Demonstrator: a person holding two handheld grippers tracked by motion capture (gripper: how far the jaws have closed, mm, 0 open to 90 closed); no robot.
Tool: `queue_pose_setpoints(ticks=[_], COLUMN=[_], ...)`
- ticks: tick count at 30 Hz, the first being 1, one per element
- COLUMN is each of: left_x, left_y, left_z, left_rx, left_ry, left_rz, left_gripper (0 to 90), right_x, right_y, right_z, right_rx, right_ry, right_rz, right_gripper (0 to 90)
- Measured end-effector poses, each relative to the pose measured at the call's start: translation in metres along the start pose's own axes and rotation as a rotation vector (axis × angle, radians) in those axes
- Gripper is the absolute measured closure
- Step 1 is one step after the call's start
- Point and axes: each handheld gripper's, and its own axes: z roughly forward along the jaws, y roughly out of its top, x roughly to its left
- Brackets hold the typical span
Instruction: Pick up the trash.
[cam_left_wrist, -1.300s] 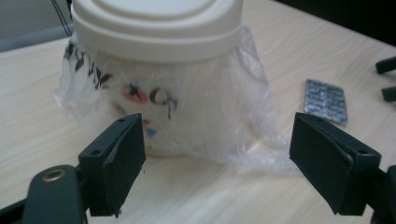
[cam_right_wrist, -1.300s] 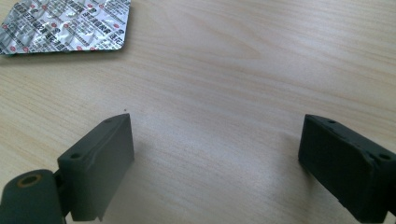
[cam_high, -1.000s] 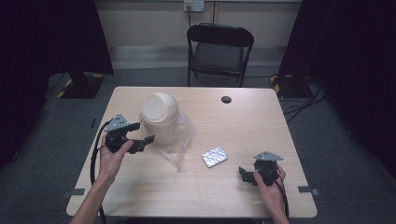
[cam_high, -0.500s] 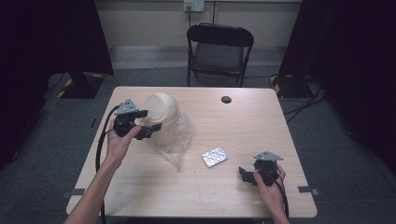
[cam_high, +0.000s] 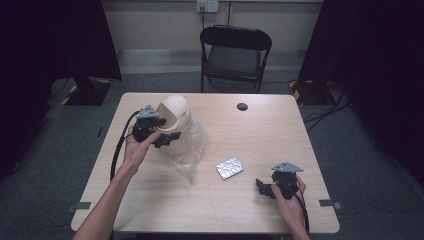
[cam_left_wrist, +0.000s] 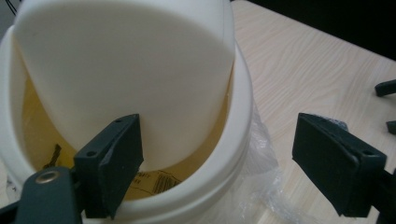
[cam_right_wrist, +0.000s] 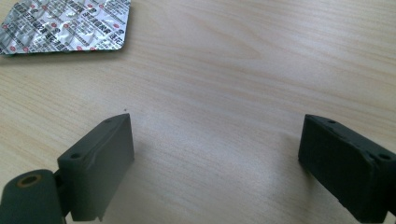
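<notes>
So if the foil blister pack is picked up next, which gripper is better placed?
Probably the right gripper. It sits open on the table just beside the blister pack, which lies just ahead of its jaws in its own view. The left gripper is open at the swing-lid bin, farther away.

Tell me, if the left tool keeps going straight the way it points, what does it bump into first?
Probably the cream swing lid of the small bin. The left tool is open and the lid sits right ahead of it, though the exact gap is hard to judge.

Bin (cam_high: 175, 115) left (rear), blister pack (cam_high: 230, 167) right
</notes>
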Motion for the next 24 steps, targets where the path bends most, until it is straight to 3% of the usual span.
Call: queue_pose_setpoints(ticks=[2, 7, 13, 19, 24], left_x=[0.001, 0.01, 0.01, 0.012, 0.014], left_y=[0.004, 0.004, 0.001, -0.001, -0.001], left_z=[0.003, 0.01, 0.018, 0.021, 0.012], left_rx=[0.005, 0.018, 0.029, 0.014, -0.022], left_ry=[0.003, -0.012, -0.027, -0.04, -0.034], left_rz=[0.006, -0.026, -0.017, -0.027, -0.045], left_gripper=[15.8, 15.9, 16.1, 17.0, 18.9], right_x=[0.0, 0.0, 0.0, 0.0, 0.0], right_y=[0.0, 0.0, 0.0, 0.0, 0.0], right_z=[0.0, 0.0, 0.0, 0.0, 0.0], right_rx=[0.0, 0.0, 0.0, 0.0, 0.0], right_ry=[0.0, 0.0, 0.0, 0.0, 0.0], right_rz=[0.0, 0.0, 0.0, 0.0, 0.0], right_gripper=[9.4, 9.4, 9.4, 9.4, 9.4])
